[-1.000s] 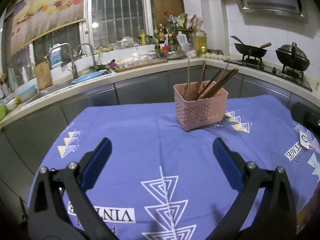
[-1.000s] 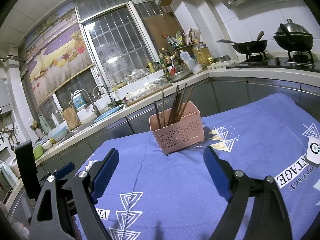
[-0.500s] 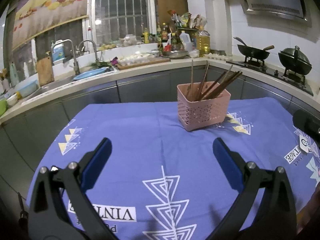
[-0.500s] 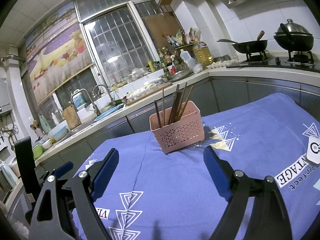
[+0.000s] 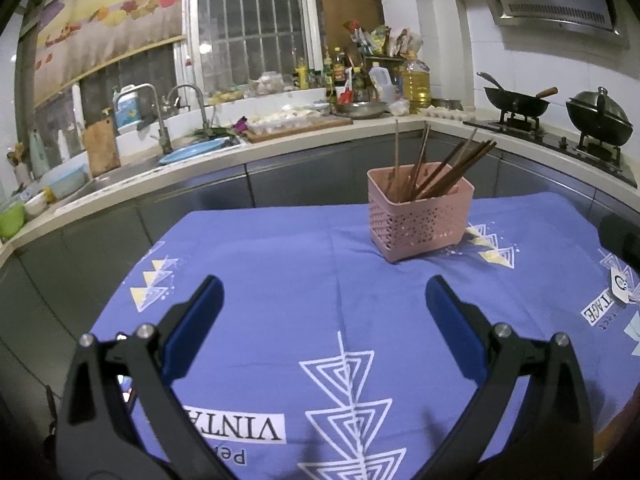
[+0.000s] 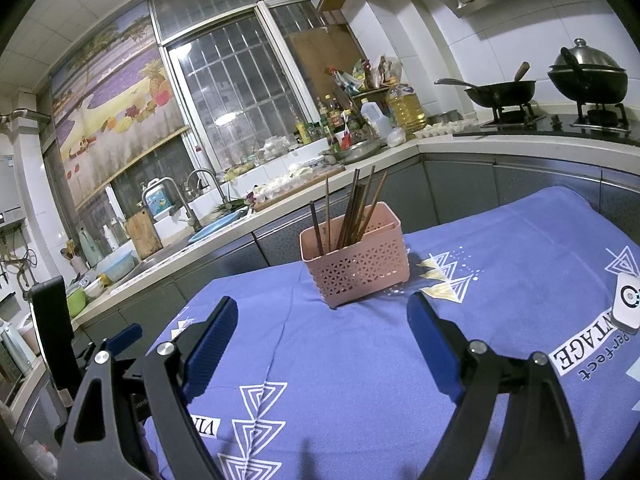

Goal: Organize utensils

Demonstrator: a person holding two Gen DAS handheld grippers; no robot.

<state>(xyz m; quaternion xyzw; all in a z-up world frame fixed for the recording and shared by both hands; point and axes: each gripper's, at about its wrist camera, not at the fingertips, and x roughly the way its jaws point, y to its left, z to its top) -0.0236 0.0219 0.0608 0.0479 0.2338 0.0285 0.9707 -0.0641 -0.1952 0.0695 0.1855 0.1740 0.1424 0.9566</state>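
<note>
Blue tablecloth (image 5: pixel 280 264) with white triangle prints spreads out beneath and ahead of the grippers. Beyond it, a grey counter (image 5: pixel 208 168) curves around the room. Far left ahead, two faucets (image 5: pixel 160 120) stand over the sink, a wooden board (image 5: pixel 102 146) leaning beside them. Straight ahead, bottles crowd the windowsill, a big oil jug (image 5: pixel 416 80) among them. Off right, a wok (image 5: pixel 516 102) and a lidded pot (image 5: pixel 600 114) sit on the stove.
</note>
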